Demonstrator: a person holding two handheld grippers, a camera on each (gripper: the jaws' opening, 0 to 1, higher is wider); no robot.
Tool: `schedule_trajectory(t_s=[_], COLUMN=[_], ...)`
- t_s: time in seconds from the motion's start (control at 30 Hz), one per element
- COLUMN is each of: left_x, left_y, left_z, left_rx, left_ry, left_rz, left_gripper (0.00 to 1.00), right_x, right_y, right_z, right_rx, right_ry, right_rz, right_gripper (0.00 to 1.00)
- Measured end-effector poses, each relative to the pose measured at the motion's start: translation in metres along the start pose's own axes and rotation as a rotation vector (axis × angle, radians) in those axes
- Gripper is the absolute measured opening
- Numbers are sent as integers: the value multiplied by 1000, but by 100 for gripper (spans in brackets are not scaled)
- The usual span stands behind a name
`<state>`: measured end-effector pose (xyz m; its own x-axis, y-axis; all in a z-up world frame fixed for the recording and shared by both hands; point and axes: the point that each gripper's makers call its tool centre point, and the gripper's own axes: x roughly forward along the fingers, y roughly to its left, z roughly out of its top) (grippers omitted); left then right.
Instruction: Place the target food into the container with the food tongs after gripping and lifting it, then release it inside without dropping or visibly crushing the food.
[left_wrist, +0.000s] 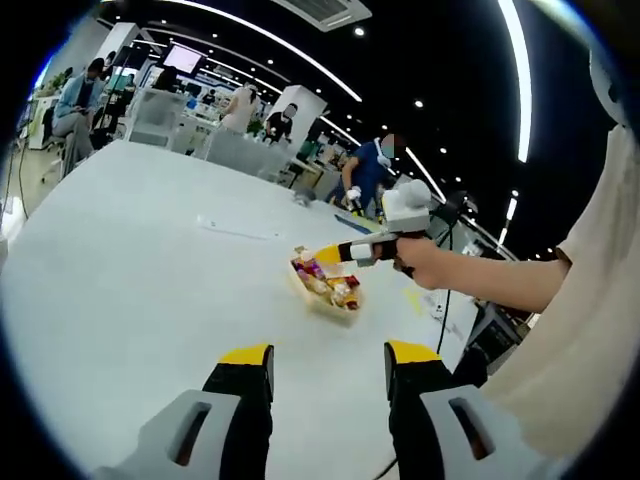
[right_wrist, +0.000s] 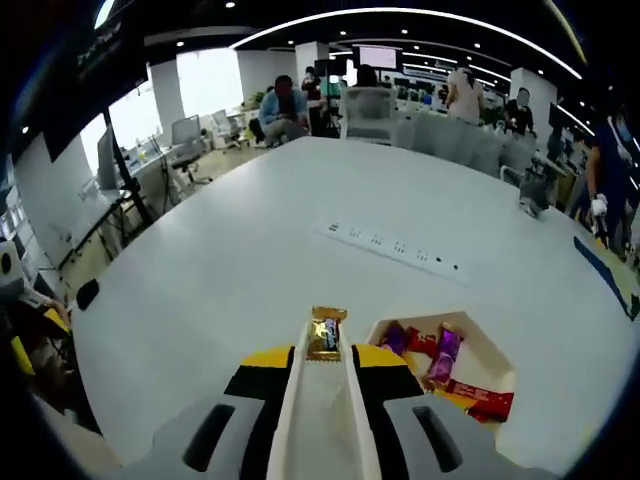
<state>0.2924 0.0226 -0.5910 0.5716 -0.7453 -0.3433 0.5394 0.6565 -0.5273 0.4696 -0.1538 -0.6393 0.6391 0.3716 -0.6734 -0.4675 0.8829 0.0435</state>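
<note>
In the right gripper view, my right gripper (right_wrist: 325, 362) is shut on white food tongs (right_wrist: 322, 410). The tong tips pinch a small gold-wrapped candy (right_wrist: 326, 335) just above the white table, to the left of the container. The cream container (right_wrist: 487, 357) holds several wrapped snacks, purple and red. In the left gripper view, my left gripper (left_wrist: 330, 358) stands open and empty low over the table. Farther off, the container (left_wrist: 312, 296) lies under the right gripper (left_wrist: 372, 249), which a hand (left_wrist: 425, 262) holds.
A white power strip (right_wrist: 390, 246) lies across the table beyond the container, and also shows as the power strip (left_wrist: 236, 229). The big white table (left_wrist: 130, 260) has bare room on all sides. Chairs (right_wrist: 366, 105) and seated people are at its far edge.
</note>
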Motion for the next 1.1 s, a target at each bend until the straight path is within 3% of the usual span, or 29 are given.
schedule_trajectory(t_s=[0.5,1.1], left_x=[9,16], left_y=[-9,-16], left_z=[0,1], left_rx=[15,27], left_ry=[12,20], left_rz=[-22,-37], left_gripper=[44,44], right_x=[-17,-34], right_y=[-28,-59], right_z=[4,-4], right_rx=[26,57], right_ry=[-32,-43], right_rz=[-45,-101], right_gripper=[21,21])
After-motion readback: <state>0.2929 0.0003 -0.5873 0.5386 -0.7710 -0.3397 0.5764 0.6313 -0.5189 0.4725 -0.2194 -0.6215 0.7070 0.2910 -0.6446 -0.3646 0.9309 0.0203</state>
